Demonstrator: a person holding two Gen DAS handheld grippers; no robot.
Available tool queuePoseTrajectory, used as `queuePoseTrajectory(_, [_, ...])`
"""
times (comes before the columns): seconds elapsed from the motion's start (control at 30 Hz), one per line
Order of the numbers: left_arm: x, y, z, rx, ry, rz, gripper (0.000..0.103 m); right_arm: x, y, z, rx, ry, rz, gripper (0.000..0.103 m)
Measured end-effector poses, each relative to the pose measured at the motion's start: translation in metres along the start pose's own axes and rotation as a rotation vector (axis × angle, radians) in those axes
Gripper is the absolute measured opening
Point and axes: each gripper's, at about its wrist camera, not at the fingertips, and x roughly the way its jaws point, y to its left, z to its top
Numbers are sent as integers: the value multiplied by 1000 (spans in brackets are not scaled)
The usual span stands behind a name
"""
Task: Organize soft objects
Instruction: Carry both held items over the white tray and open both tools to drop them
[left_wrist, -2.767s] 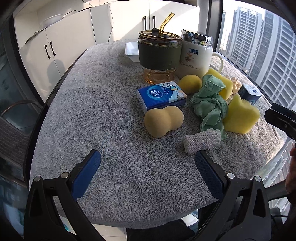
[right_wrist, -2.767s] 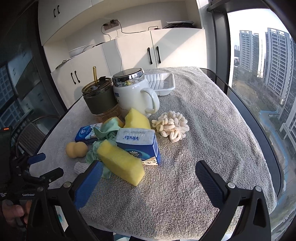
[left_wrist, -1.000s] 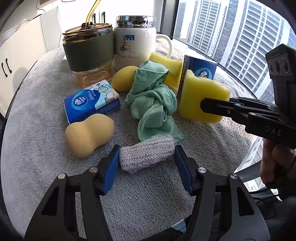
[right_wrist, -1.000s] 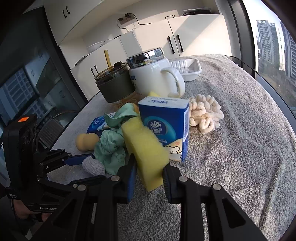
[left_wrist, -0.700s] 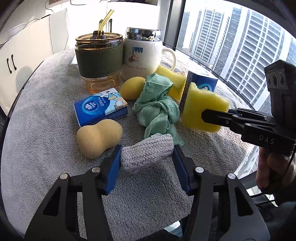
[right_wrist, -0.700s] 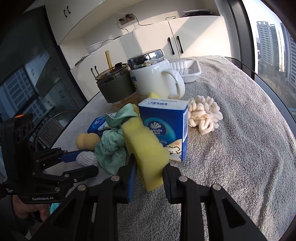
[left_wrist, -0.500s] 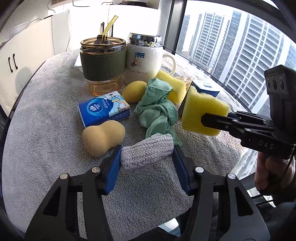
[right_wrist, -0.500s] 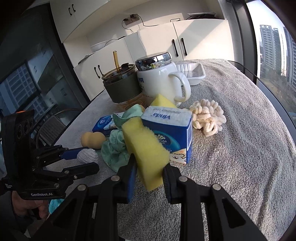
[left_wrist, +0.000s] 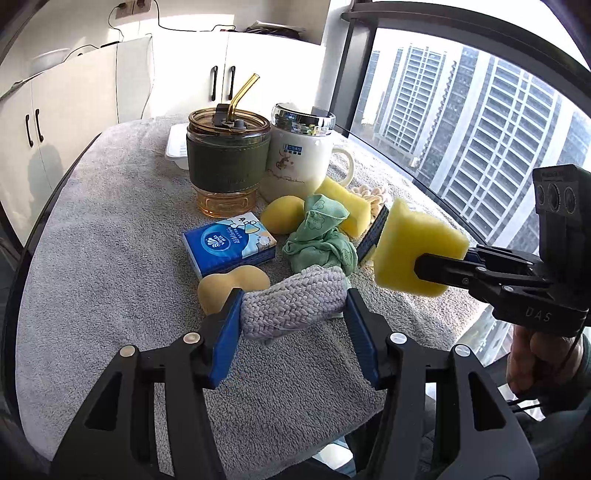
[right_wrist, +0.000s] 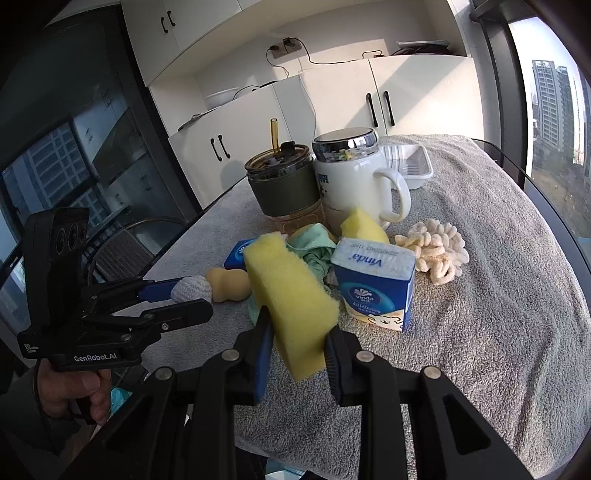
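My left gripper (left_wrist: 291, 314) is shut on a grey knitted cloth roll (left_wrist: 295, 302) and holds it above the grey towel-covered table (left_wrist: 110, 240). It also shows in the right wrist view (right_wrist: 190, 290). My right gripper (right_wrist: 297, 332) is shut on a yellow sponge (right_wrist: 291, 295), lifted off the table; the sponge also shows in the left wrist view (left_wrist: 413, 247). On the table lie a green cloth (left_wrist: 321, 236), a tan peanut-shaped sponge (left_wrist: 229, 284), a yellow egg-shaped sponge (left_wrist: 282, 219), a second yellow sponge (left_wrist: 345, 205) and a cream fluffy scrunchie (right_wrist: 436, 251).
A green-sleeved glass tumbler with a straw (left_wrist: 227, 155) and a white lidded mug (left_wrist: 301, 155) stand behind the pile. A flat blue tissue pack (left_wrist: 229, 245) and an upright blue tissue pack (right_wrist: 375, 284) sit among the soft things. A white tray (right_wrist: 410, 166) is at the back.
Both grippers closed on their objects and then lifted them: the left raised the grey roll, the right raised the yellow sponge off the table. The upright tissue pack tilted back.
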Motion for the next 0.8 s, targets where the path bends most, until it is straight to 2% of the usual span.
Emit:
queuePoseTrajectory(0.13, [-9, 7, 11, 7, -17, -6, 52, -4, -5, 8, 13, 27, 12, 28])
queuePoseTrajectory(0.47, [-43, 50, 62, 2, -102, 7, 52, -37, -42, 55, 36, -5, 8, 28])
queuePoseTrajectory(0.67, [-43, 92, 123, 27, -149, 51, 52, -42, -89, 120, 36, -56, -25, 28])
queuePoseTrajectory(0.8, [-11, 124, 177, 45, -126, 58, 52, -11, -130, 178, 72, -20, -10, 28])
